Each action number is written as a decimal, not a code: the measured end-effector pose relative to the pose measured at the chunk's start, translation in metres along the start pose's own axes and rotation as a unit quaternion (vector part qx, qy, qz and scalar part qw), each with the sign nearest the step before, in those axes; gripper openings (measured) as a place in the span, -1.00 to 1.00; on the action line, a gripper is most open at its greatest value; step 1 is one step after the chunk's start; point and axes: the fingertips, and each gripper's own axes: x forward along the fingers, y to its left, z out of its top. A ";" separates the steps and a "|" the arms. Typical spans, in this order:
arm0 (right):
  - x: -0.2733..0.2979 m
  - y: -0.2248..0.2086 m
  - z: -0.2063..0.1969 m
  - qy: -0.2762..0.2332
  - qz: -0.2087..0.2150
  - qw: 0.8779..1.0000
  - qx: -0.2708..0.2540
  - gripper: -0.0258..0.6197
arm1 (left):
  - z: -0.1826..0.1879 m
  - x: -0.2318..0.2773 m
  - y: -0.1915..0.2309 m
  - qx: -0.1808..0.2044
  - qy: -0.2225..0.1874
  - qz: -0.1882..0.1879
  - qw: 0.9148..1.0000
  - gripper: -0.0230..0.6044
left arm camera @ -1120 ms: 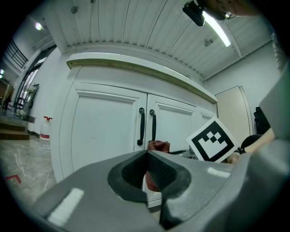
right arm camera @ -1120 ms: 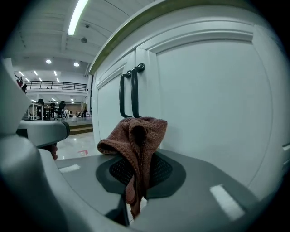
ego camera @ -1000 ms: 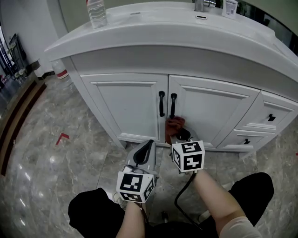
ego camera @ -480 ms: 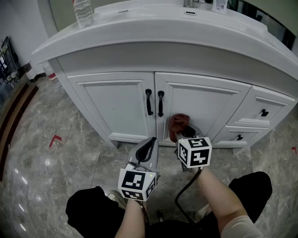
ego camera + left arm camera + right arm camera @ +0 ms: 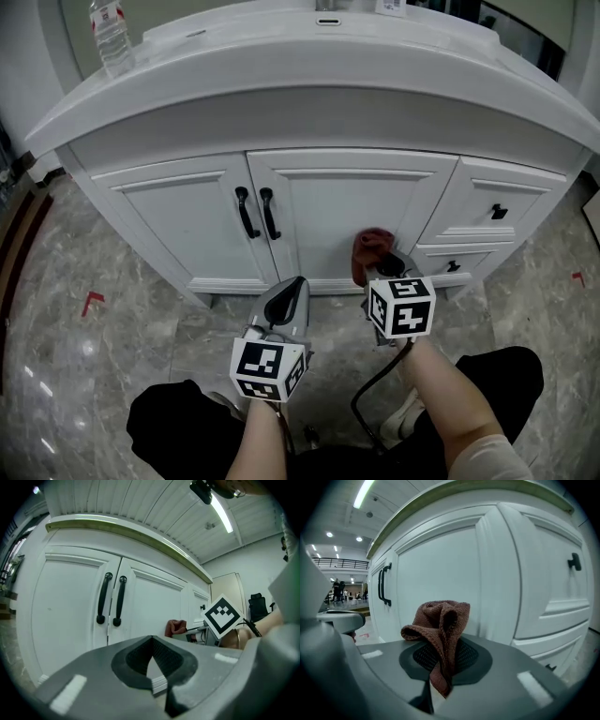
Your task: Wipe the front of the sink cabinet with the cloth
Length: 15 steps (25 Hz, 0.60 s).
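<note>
The white sink cabinet point(image 5: 347, 211) faces me, with two black door handles point(image 5: 255, 213) at its middle. My right gripper point(image 5: 377, 268) is shut on a reddish-brown cloth point(image 5: 372, 249), which is bunched against the lower right corner of the right door, beside the drawers point(image 5: 495, 214). In the right gripper view the cloth point(image 5: 440, 623) sticks up out of the closed jaws, close to the door panel point(image 5: 440, 569). My left gripper point(image 5: 289, 298) hangs shut and empty a little before the cabinet's base, left of the cloth. The left gripper view shows the handles point(image 5: 110, 598) and the cloth point(image 5: 176, 627) off to the right.
A water bottle point(image 5: 112, 36) stands on the countertop at the far left, and the basin's faucet point(image 5: 328, 5) at the back. The grey marble floor point(image 5: 112, 347) bears a red mark point(image 5: 92, 302). A black cable point(image 5: 373, 398) trails from the right gripper, between the person's dark-trousered knees.
The right gripper has carried the cloth rightward along the bottom of the right door, from beside the handles to near the drawers. The left gripper has stayed shut and low.
</note>
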 end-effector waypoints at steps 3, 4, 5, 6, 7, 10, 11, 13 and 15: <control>-0.011 -0.028 -0.003 0.003 -0.029 1.000 0.000 -0.67 | -0.004 0.008 -0.013 -0.001 0.003 -0.011 1.000 -0.92; -0.015 -0.037 -0.004 0.003 -0.037 0.999 -0.002 -0.67 | -0.005 0.011 -0.018 -0.001 0.004 -0.015 1.000 -0.92; -0.019 -0.043 -0.004 0.002 -0.041 0.999 -0.004 -0.68 | -0.006 0.014 -0.022 -0.001 0.005 -0.019 1.000 -0.92; -0.022 -0.048 -0.003 0.001 -0.043 0.999 -0.007 -0.67 | -0.008 0.016 -0.027 -0.001 0.006 -0.022 1.000 -0.92; -0.025 -0.052 -0.003 -0.001 -0.045 0.999 -0.008 -0.67 | -0.009 0.019 -0.031 0.000 0.008 -0.026 1.000 -0.92; -0.036 -0.067 -0.004 -0.004 -0.063 0.998 -0.001 -0.67 | -0.011 0.023 -0.043 -0.003 0.008 -0.032 0.999 -0.92; -0.040 -0.075 -0.005 -0.004 -0.072 0.997 0.004 -0.67 | -0.011 0.025 -0.047 -0.005 0.009 -0.034 0.999 -0.92; -0.047 -0.089 -0.008 -0.003 -0.086 0.996 0.015 -0.67 | -0.012 0.028 -0.055 -0.007 0.009 -0.039 0.999 -0.92; -0.052 -0.095 -0.010 -0.002 -0.091 0.996 0.021 -0.67 | -0.014 0.030 -0.062 -0.005 0.011 -0.047 0.999 -0.92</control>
